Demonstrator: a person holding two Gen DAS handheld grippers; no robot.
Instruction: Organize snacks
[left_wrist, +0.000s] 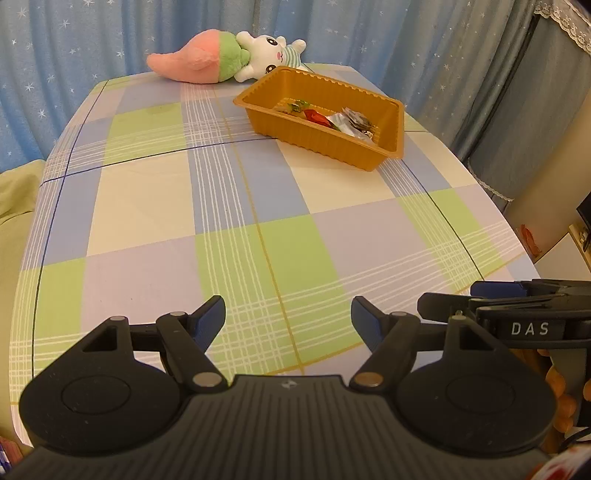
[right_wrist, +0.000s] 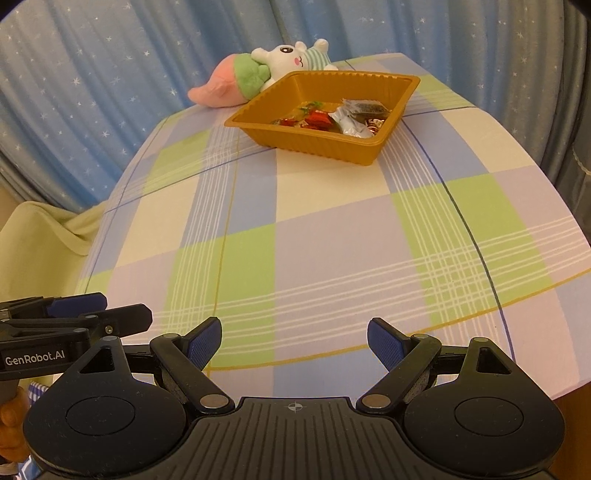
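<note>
A table (left_wrist: 221, 206) under a checked cloth of blue, green and cream fills most of the room ahead, with star-print curtains (left_wrist: 92, 48) hanging close behind it. Nearly all of the cloth is bare; I can see no loose snack on it from here, which suggests the sorting is largely done or paused.

At the far end lies a plush toy (left_wrist: 229, 55), a white rabbit hugging a pink and green carrot, tipped on its side at the table's far end, just behind the tray. It looks like decoration pushed out of the way rather than part of the job.

Just in front of it sits the tray (right_wrist: 373, 153), an orange ribbed plastic dish set at an angle, resting flat on the cloth. Its open top faces up, ready to take drops from above.

Inside the tray are the snacks (right_wrist: 332, 118): a few small wrapped pieces, red, green and silver, heaped toward the right side of the floor of the dish. Exact count is hard to tell.

Nearest us, the left gripper (left_wrist: 288, 317) and right gripper (right_wrist: 293, 341) hover side by side over the near edge, well apart from the tray. Both have their jaws spread wide with nothing between them, as though waiting for the next piece.
</note>
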